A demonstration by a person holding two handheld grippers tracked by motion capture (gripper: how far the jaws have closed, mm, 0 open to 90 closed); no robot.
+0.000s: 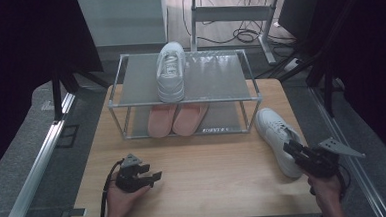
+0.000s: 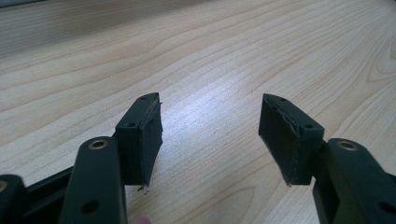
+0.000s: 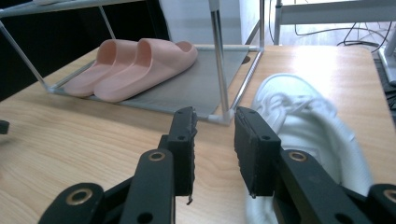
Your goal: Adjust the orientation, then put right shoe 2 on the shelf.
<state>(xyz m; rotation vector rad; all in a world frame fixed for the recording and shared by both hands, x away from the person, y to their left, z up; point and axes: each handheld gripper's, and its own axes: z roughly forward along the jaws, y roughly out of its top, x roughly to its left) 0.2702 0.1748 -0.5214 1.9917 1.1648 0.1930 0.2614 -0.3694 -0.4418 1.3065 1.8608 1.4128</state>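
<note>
One white sneaker [image 1: 171,72] lies on the top shelf of a metal rack [image 1: 117,105]. Its mate [image 1: 276,133] rests on the wooden table at the rack's right, toe toward me. In the right gripper view this sneaker [image 3: 308,116] lies just right of my right gripper [image 3: 215,140], whose jaws stand partly apart with nothing between them. In the high view the right gripper [image 1: 289,148] hovers at the sneaker's near end. My left gripper [image 1: 155,177] is open over bare wood at the front left; its jaws [image 2: 210,135] are wide apart and empty.
A pair of pink slippers [image 1: 176,118] [image 3: 135,65] sits on the rack's lower shelf. The rack's corner post [image 3: 219,60] stands close ahead of the right gripper. Bare tabletop [image 1: 219,167] stretches between the two hands. Cables and table legs lie on the floor behind.
</note>
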